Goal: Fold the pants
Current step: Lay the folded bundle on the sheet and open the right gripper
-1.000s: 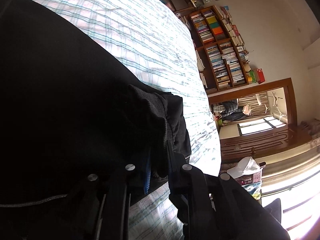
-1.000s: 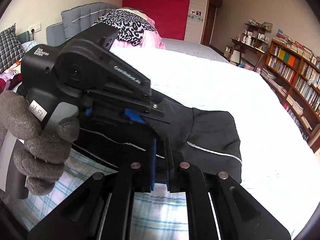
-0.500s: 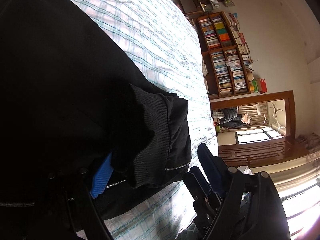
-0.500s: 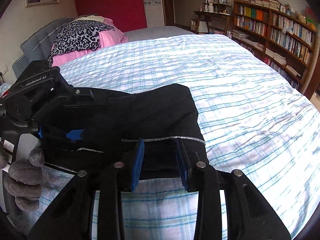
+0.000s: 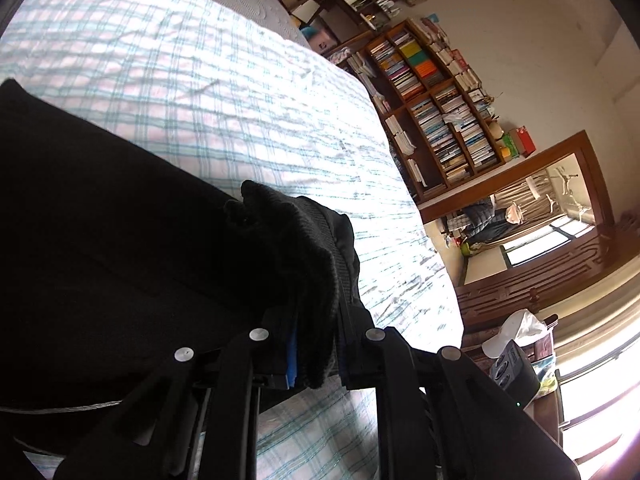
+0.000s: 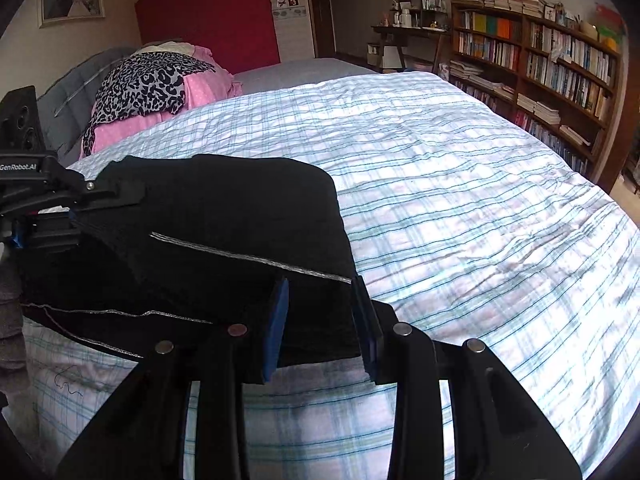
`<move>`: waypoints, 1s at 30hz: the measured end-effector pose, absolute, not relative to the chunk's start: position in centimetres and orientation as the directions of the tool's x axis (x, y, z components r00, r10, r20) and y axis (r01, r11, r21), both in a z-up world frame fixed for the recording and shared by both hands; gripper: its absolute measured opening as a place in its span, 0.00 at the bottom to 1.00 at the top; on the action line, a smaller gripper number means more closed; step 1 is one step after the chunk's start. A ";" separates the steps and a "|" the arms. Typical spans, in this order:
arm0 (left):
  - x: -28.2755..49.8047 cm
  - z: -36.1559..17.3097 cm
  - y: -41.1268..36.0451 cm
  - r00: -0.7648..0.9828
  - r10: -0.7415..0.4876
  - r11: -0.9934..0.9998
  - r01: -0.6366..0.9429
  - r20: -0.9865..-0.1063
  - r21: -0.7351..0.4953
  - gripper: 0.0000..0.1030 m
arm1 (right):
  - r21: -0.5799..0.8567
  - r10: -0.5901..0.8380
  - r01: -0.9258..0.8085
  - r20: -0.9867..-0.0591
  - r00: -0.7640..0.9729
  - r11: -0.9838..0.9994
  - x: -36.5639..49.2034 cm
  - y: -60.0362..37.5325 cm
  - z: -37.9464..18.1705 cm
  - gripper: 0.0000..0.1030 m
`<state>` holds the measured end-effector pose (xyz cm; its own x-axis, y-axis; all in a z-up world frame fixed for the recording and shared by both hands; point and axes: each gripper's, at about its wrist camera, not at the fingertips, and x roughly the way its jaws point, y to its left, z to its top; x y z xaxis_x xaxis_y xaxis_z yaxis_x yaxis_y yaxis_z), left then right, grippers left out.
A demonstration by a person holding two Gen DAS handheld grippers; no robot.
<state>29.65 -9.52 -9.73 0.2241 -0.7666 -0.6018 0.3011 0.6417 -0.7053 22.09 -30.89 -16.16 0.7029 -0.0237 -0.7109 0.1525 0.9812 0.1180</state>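
Right now the black pants (image 6: 224, 232) lie folded on the checked bedspread (image 6: 460, 208), near its front edge, with a thin silver stripe running across the top layer. One ribbed cuff of the pants is bunched up and raised off the bed at the left side.

That cuff sits clenched between the fingers of the left gripper (image 5: 316, 344); its jaws have just swung wide and come together again, and they now pinch the thick knit tight, with a blue pad showing beside the cloth. From the right wrist view the same gripper shows at the left edge, gripping the fabric.

On the other side, the right gripper (image 6: 324, 320) straddles the near right corner of the folded pants. Its jaws stand part way apart with the cloth between the blue pads; whether the pads press on the cloth I cannot tell.

Farther off, a pink and leopard-print pile (image 6: 152, 88) rests at the head of the bed, and a bookshelf (image 6: 540, 64) lines the wall to the right.
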 end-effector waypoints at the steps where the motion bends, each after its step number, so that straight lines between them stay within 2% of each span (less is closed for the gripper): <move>1: 29.5 -9.3 -8.8 0.237 -0.760 0.650 0.310 -0.605 -0.694 0.13 | 0.118 -0.022 0.149 -0.711 0.703 0.982 22.0 -30.8 -16.1 0.32; 10: 29.2 -10.8 1.4 0.351 -0.660 0.747 0.210 -0.664 -0.631 0.13 | 0.109 0.000 0.117 -0.733 0.681 0.987 21.9 -29.7 -17.0 0.32; 15: 28.8 -13.3 4.0 0.351 -0.627 0.771 0.153 -0.695 -0.618 0.13 | 0.107 0.004 0.109 -0.734 0.679 0.988 21.9 -29.0 -16.9 0.32; 20: 28.4 -14.1 5.7 0.362 -0.637 0.757 0.128 -0.680 -0.641 0.13 | 0.123 0.025 0.098 -0.736 0.676 0.988 21.9 -28.6 -16.5 0.33; 24: 28.4 -12.3 7.1 0.425 -0.629 0.755 0.134 -0.651 -0.642 0.13 | 0.142 0.065 0.062 -0.745 0.664 0.988 21.8 -27.8 -16.7 0.46; 26: 28.3 -12.1 7.2 0.430 -0.607 0.778 0.150 -0.669 -0.610 0.14 | 0.136 0.077 0.040 -0.756 0.650 0.990 21.9 -27.1 -17.1 0.46; 30: 28.4 -15.0 6.9 0.363 -0.549 0.828 0.112 -0.753 -0.549 0.16 | 0.150 0.092 0.034 -0.750 0.655 0.988 22.2 -26.1 -16.9 0.46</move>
<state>28.41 6.87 -14.96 0.3627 -0.5488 -0.7531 0.1122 0.8280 -0.5493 22.22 -26.06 -16.88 0.6548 0.0918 -0.7502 0.0338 0.9880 0.1504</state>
